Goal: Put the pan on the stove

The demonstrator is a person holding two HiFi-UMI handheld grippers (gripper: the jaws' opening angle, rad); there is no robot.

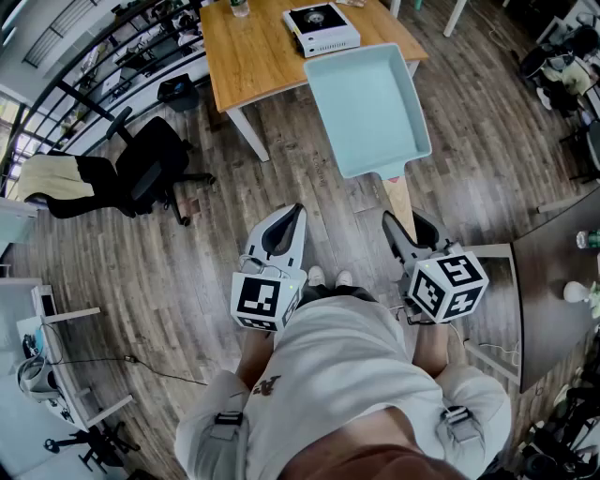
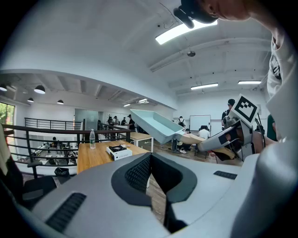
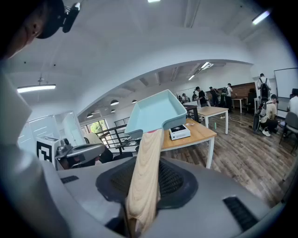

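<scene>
A light blue square pan [image 1: 367,108] hangs in the air over the wood floor, just in front of the wooden table [image 1: 253,66]. My right gripper [image 1: 405,232] is shut on its pale wooden handle [image 1: 398,199], which runs up between the jaws [image 3: 145,176] to the pan [image 3: 156,111]. A white portable stove [image 1: 321,28] sits on the table beyond the pan, also seen as a stove [image 3: 179,132] and a stove [image 2: 119,151]. My left gripper [image 1: 292,220] is held beside the right one, shut and holding nothing [image 2: 157,190]. From the left, the pan [image 2: 156,124] appears tilted.
A water bottle [image 2: 92,138] stands on the table's far side. A black office chair [image 1: 150,169] is on the left by a metal railing [image 1: 94,84]. A dark table [image 1: 562,281] is on the right. People and more tables are at the room's far end.
</scene>
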